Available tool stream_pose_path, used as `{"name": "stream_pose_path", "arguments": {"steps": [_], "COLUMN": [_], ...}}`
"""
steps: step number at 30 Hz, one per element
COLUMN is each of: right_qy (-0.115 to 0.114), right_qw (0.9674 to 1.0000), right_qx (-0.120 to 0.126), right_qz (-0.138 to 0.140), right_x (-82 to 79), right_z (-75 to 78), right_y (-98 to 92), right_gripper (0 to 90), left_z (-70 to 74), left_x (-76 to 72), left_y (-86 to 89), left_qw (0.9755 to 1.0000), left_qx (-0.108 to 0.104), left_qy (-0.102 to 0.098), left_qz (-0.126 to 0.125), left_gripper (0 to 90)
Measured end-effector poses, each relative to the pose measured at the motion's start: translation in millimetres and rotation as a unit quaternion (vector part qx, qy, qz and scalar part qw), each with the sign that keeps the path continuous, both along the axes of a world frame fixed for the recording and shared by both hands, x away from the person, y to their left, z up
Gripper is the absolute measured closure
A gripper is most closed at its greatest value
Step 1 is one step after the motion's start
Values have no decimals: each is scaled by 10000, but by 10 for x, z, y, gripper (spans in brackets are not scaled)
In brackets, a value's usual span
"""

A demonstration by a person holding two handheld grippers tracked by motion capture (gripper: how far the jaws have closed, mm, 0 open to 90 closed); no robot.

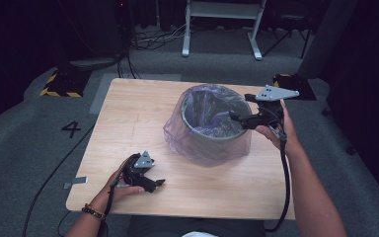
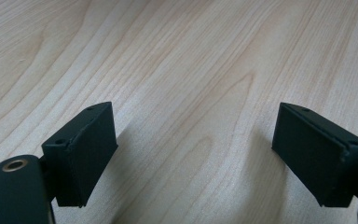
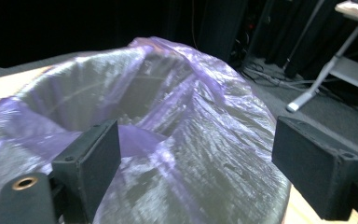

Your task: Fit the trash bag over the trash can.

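Grey bin [image 1: 212,129], lined with a purple plastic bag [image 1: 197,143] draped over its rim, stands right of the table [image 1: 128,113] centre, interior contents indiscernible; right gripper [image 1: 234,117] at its right rim, jaws wide, gripping nothing; left gripper [image 1: 159,183] near the front-left edge, jaws wide, empty; floor mark "4" [image 1: 71,129].

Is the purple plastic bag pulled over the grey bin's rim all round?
Yes: the purple plastic bag lines the grey bin, draping outside its rim.
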State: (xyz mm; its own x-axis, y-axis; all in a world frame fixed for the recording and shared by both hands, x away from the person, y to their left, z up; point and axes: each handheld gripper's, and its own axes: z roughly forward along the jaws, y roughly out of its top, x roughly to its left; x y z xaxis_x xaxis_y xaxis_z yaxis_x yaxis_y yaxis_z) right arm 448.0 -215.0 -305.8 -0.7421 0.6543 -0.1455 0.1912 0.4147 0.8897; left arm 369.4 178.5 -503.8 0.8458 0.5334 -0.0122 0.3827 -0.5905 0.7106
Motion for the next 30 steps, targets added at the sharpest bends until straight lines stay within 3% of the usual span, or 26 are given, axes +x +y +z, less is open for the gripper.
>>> {"name": "stream_pose_path", "arguments": {"steps": [6, 7, 13, 19, 22, 30], "right_qy": [164, 215, 371, 476, 740, 1108], "right_qw": [9997, 9996, 9992, 9983, 9955, 9895], "right_qx": [-92, -107, -103, -323, -505, -875], "right_qz": [-163, -140, -94, 98, 310, 310], "right_x": [125, 164, 221, 208, 215, 263], "right_z": [-32, -44, -59, -63, -87, -150], "right_y": [79, 110, 173, 271, 317, 354], "right_gripper": [197, 233, 253, 281, 329, 288], "left_z": [0, 0, 0, 0, 0, 0], "left_x": [0, 0, 0, 0, 0, 0], "left_y": [0, 0, 0, 0, 0, 0], "left_qw": [10000, 10000, 10000, 10000, 10000, 10000], "left_qx": [1, 0, 2, 3, 4, 3], "left_qy": [-1, -1, -2, -2, -2, 2], "left_qz": [-2, -2, -2, -4, -3, 0], "left_gripper": [133, 133, 133, 133, 133, 133]}}
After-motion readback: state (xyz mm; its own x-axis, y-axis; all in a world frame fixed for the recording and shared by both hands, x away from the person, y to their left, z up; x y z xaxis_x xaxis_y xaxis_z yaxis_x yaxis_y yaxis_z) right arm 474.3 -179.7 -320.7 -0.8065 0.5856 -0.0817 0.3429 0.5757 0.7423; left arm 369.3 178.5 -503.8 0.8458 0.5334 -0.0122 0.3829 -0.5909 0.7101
